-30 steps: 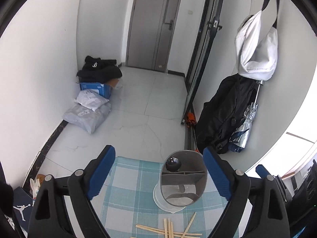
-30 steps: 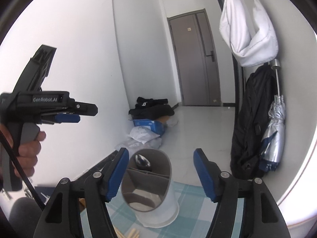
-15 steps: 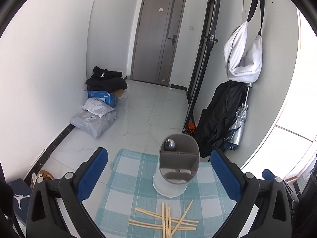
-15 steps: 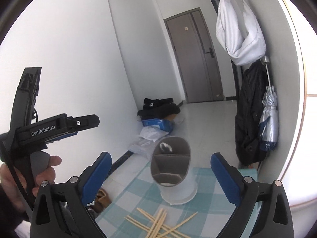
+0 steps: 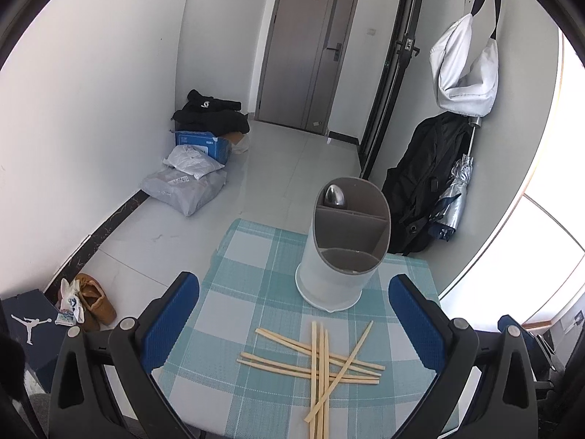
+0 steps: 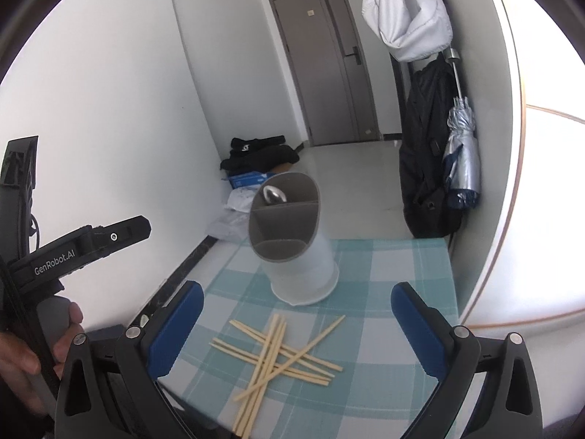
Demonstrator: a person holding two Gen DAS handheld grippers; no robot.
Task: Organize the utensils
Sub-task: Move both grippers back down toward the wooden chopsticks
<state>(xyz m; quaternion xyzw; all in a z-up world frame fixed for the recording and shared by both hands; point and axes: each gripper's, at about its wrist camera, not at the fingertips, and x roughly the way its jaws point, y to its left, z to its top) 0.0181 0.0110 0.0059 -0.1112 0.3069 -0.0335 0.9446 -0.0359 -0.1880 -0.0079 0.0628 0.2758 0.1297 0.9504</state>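
Note:
Several wooden chopsticks (image 5: 321, 358) (image 6: 278, 351) lie crossed in a loose pile on the blue-checked tablecloth (image 5: 237, 278) (image 6: 384, 285). Behind them stands a white utensil holder (image 5: 343, 248) (image 6: 292, 241) with grey divided compartments; a metal spoon (image 5: 334, 197) (image 6: 272, 194) sits in its far compartment. My left gripper (image 5: 294, 307) hangs open above the near side of the pile, nothing between its blue pads. My right gripper (image 6: 296, 311) is open too, hovering over the pile from the right. The left gripper's body (image 6: 73, 252), held by a hand, shows at the left of the right wrist view.
The small table ends close on all sides, with tiled floor beyond. On the floor lie parcels (image 5: 186, 179), a blue box, dark clothes and brown shoes (image 5: 93, 301). A black backpack (image 5: 424, 183), a folded umbrella and a white bag hang at the right wall.
Both grippers have drawn back from the holder and sunk, so the chopstick pile has come fully into view. Both pairs of jaws have spread wider.

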